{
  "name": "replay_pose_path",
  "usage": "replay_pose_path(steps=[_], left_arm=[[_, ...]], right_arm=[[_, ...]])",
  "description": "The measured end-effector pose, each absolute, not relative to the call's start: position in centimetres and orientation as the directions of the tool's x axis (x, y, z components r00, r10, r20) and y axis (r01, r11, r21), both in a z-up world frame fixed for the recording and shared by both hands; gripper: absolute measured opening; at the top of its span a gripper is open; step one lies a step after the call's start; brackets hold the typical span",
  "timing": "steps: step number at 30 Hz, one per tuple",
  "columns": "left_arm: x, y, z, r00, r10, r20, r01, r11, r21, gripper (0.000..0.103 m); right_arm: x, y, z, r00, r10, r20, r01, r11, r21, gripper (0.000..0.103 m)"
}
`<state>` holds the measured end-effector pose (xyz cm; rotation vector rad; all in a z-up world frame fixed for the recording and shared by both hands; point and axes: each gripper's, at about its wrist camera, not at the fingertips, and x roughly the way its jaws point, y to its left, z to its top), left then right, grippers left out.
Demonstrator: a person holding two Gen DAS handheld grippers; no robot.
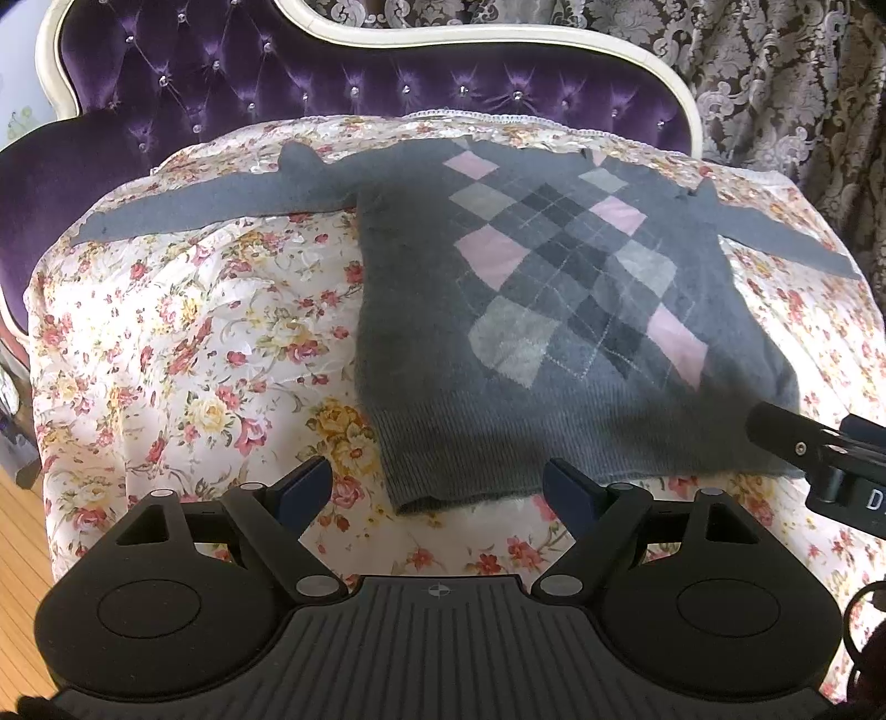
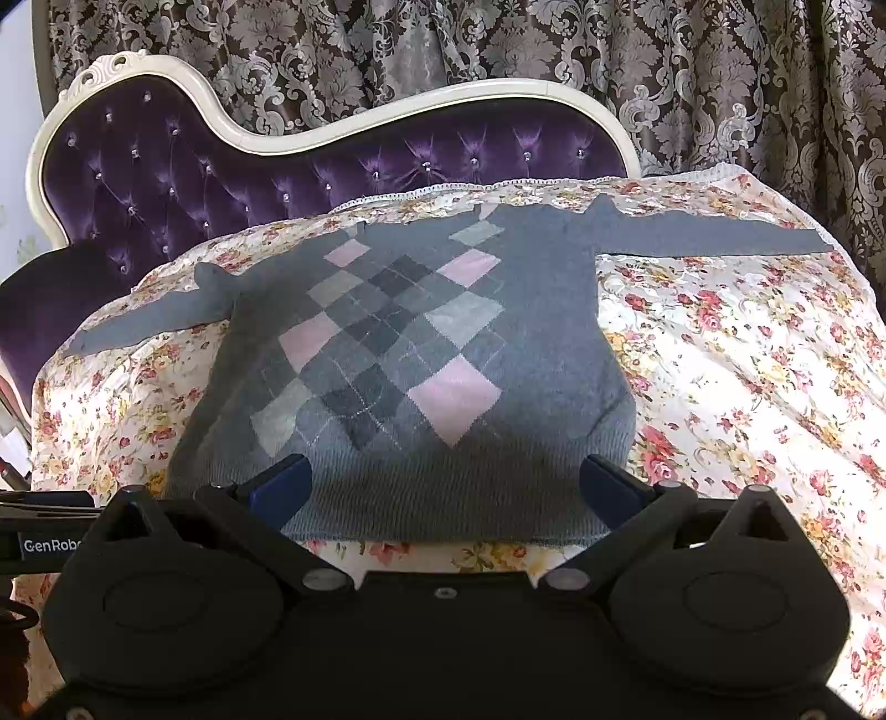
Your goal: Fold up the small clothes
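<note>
Both hand-held grippers, left and right, wide apart (empty) at sweater hem.

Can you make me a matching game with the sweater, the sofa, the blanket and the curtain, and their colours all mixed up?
Things:
1. sweater
2. sofa back
3. bedspread
4. curtain

Looks:
A. purple with buttons
B. brown with pale swirls
C. grey with pink diamonds
D. white with red and yellow flowers

Pairs: 1-C, 2-A, 3-D, 4-B
</note>
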<state>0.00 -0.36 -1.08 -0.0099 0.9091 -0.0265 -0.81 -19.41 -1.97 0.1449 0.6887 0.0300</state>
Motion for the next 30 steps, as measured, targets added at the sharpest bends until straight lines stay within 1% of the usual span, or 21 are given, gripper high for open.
replay_pose_path(steps=[30], left_arm=[[-0.06, -0.5, -1.24, 0.611, -0.026, -0.792, 0.018, 1.0, -0.019, 0.083]], right_arm=[[-0.5, -19.43, -2.06, 0.758, 0.078, -0.648, 0.028, 0.988, 0.151, 0.102]])
